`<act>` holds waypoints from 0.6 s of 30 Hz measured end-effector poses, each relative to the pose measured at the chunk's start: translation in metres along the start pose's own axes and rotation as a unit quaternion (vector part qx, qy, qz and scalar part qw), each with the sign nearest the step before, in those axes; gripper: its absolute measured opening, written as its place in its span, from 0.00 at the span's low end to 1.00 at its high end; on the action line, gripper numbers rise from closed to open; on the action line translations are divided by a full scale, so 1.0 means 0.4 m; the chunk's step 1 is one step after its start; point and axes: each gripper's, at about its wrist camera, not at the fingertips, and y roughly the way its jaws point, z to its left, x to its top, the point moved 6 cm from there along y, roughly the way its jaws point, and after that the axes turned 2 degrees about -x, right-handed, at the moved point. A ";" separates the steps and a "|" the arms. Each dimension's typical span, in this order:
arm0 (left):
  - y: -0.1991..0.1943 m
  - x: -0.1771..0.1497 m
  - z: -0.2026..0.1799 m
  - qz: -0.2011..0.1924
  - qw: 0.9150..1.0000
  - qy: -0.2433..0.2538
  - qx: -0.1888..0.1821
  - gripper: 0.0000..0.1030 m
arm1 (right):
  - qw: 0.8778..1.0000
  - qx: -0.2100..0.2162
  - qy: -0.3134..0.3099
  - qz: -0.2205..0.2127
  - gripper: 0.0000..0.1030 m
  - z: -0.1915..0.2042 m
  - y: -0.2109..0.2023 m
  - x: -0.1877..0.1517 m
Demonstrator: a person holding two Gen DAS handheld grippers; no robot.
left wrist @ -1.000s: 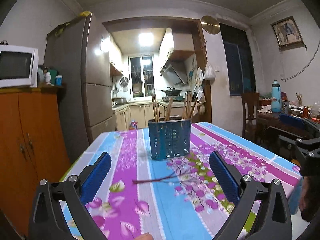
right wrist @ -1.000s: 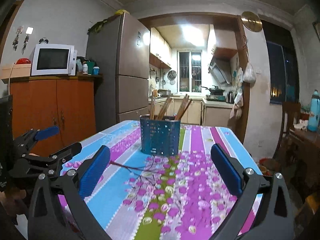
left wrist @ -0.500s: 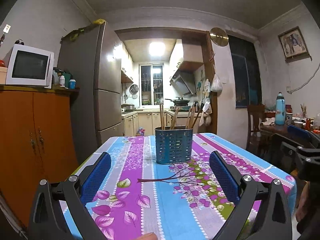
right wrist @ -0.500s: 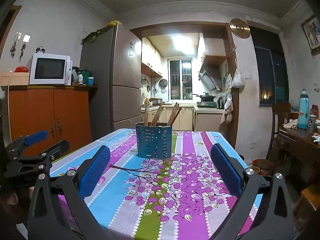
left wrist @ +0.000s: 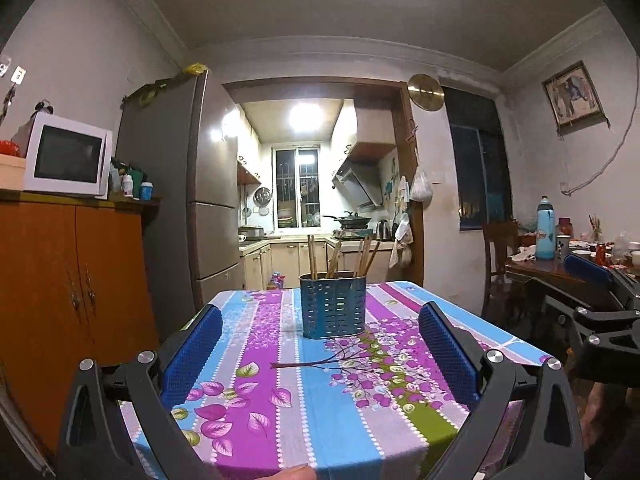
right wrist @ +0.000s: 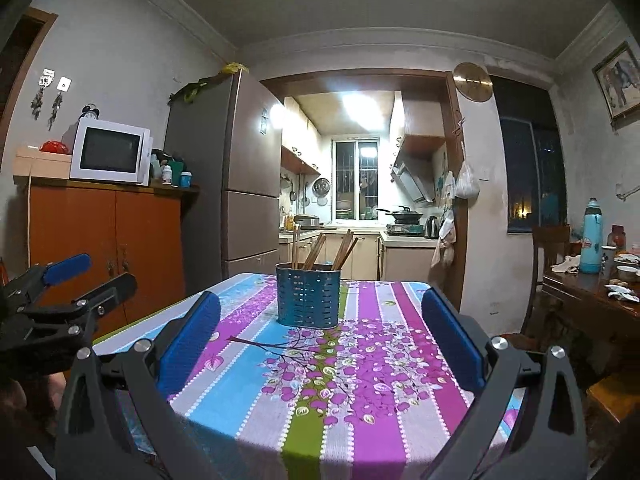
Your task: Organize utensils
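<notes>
Both my tools are spread wide and hold nothing. The left gripper [left wrist: 320, 352] fills the bottom of its frame, its blue pads [left wrist: 192, 356] far apart over the near end of the table [left wrist: 256, 412], touching nothing; the right gripper [right wrist: 320, 344] looks the same in its own frame, blue pads [right wrist: 454, 344] wide apart above the flowered tablecloth [right wrist: 360, 364]. Each tool also shows in the other's view: the right one at the right edge of the left frame, the left one at the left edge of the right frame, both off the sides of the table. The blue holder [left wrist: 333, 306] stands upright on the cloth in the centre of both frames, towards the far end, with several wooden chopsticks [left wrist: 338, 258] sticking up out of it, some leaning. Compared with a second ago, both tools have drawn back and tipped upward: the holder sits smaller and farther off, more ceiling is in view, and the near table edge now shows.
</notes>
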 end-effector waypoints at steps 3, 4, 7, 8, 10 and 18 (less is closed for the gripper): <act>-0.021 0.000 -0.010 -0.001 1.000 0.000 -0.003 0.95 | 1.000 -0.004 0.003 -0.001 0.95 -0.007 -0.021 -0.002; -0.027 -0.001 -0.011 -0.002 1.000 0.000 -0.002 0.95 | 1.000 -0.005 0.003 -0.002 0.95 -0.007 -0.025 0.000; -0.037 0.001 -0.010 -0.002 1.000 -0.005 -0.003 0.95 | 1.000 -0.007 0.002 -0.005 0.95 -0.007 -0.039 0.004; -0.042 0.003 -0.011 -0.004 1.000 -0.005 -0.001 0.95 | 1.000 -0.006 0.001 -0.005 0.95 -0.007 -0.043 0.006; -0.050 0.006 -0.012 -0.007 1.000 -0.005 0.000 0.95 | 1.000 -0.007 0.000 -0.007 0.95 -0.004 -0.047 0.008; -0.046 -0.001 -0.012 0.004 1.000 -0.007 0.007 0.95 | 1.000 -0.004 -0.003 -0.005 0.95 0.007 -0.055 0.009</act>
